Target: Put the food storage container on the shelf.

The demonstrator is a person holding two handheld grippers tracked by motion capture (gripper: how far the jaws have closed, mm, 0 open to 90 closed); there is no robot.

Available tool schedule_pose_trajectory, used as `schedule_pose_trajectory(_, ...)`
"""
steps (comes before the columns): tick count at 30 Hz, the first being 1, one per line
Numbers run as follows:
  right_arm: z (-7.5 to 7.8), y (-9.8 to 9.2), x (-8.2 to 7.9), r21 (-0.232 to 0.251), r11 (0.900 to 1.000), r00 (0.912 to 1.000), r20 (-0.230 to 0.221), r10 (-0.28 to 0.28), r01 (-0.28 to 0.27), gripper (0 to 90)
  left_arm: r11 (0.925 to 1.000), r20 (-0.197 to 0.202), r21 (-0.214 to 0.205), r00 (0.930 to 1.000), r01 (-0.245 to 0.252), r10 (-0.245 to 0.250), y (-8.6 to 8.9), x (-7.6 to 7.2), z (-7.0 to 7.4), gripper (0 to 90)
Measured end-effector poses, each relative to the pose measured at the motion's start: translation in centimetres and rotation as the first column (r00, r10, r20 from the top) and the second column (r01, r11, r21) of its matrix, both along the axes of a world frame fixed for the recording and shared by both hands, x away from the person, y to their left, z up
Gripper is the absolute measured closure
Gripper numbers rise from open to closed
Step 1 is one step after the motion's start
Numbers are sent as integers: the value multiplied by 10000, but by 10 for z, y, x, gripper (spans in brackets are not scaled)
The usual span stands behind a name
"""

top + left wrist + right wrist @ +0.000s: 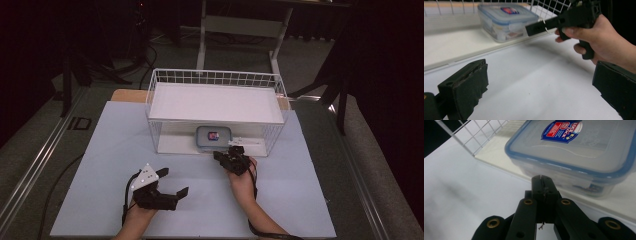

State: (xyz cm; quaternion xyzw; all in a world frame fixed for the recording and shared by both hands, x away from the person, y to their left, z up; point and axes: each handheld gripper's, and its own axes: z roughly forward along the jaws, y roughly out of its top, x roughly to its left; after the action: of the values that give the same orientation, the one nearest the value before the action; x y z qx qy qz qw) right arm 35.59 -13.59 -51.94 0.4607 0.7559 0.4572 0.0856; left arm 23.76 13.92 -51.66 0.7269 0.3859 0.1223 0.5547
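Note:
A clear plastic food container (214,137) with a blue-rimmed lid and a red and blue label sits on the lower floor of a white wire basket (216,80). My right gripper (218,155) is shut with nothing between its jaws, and its tip points at the container (584,155) from just outside the basket's open front. My left gripper (175,182) stands open over the bare table, nearer the front edge and to the left. In the left gripper view its wide jaws frame the container (506,21) and the right gripper (527,28) held by a hand.
The basket has a white shelf (215,102) across its top and wire walls at the sides and back. The pale blue table top (100,165) spreads around both grippers. Dark floor and table legs lie beyond the table.

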Motion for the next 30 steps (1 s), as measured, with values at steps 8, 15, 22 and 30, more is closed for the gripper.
schedule_pose_trajectory(8,1,10,14,-312,9993,9994,295,-198,208,900,9985,251,439,9991,342,-353,-4,3,-5,13)
schedule_pose_trajectory(15,0,14,28,-245,9978,9977,321,-605,613,899,9997,184,97,9995,241,-243,0,5,-5,13)
schedule_pose_trajectory(22,-3,21,37,-258,9971,9966,429,-698,709,898,9999,230,-25,9997,98,-98,3,5,-3,13)
schedule_pose_trajectory(30,-5,24,45,-211,9959,9959,252,-870,876,898,10000,240,-35,9997,22,-21,5,4,-2,13)
